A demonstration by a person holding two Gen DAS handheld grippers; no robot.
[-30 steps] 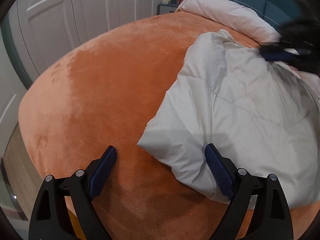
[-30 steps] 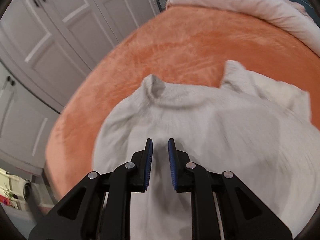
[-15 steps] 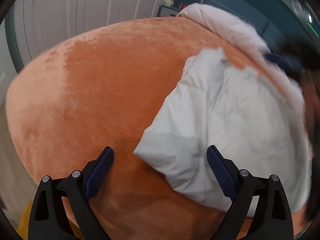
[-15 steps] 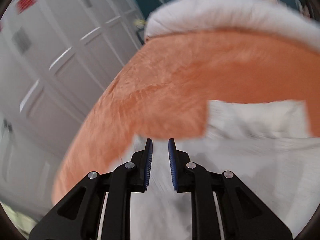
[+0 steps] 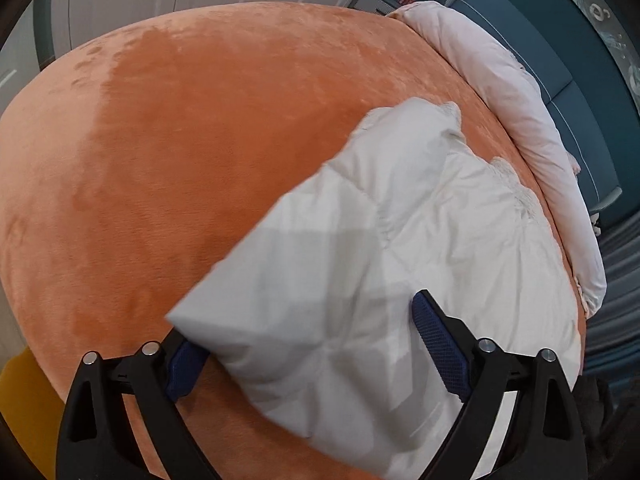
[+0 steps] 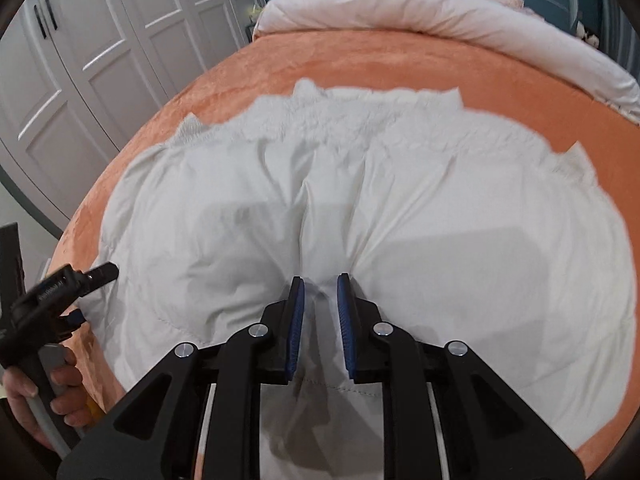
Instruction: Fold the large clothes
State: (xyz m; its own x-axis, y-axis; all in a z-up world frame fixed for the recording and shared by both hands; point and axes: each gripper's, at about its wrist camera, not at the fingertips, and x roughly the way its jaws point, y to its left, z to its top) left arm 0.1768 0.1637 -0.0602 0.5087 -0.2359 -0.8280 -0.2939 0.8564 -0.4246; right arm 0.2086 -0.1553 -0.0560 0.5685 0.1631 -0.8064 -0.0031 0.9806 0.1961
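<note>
Surface: orange plush bedspread (image 5: 224, 120) over a bed, filling most of both views; edges cut off by the fisheye rim.
Hidden: near hem of the white quilted jacket (image 6: 440, 200) lost under the right gripper's frame; jacket's right part out of frame in the left wrist view; left finger pad (image 5: 186, 364) partly covered by the jacket corner.
Count: one jacket, two grippers, one rolled pale duvet (image 6: 440, 12), one run of white wardrobe doors (image 6: 100, 52).
Left gripper (image 5: 316, 344): jaws spread wide, astride the jacket's near corner, gripping nothing; seen from the right wrist view at the jacket's left edge, handle in a bare hand (image 6: 44, 384).
Right gripper (image 6: 320, 320): pads drawn close, pinching a bunched ridge of jacket fabric at the near middle.
Jacket: spread flat on the bedspread, fleecy edge toward the far side.
Far: duvet along the bed's far edge, teal headboard (image 5: 560, 52) behind.
</note>
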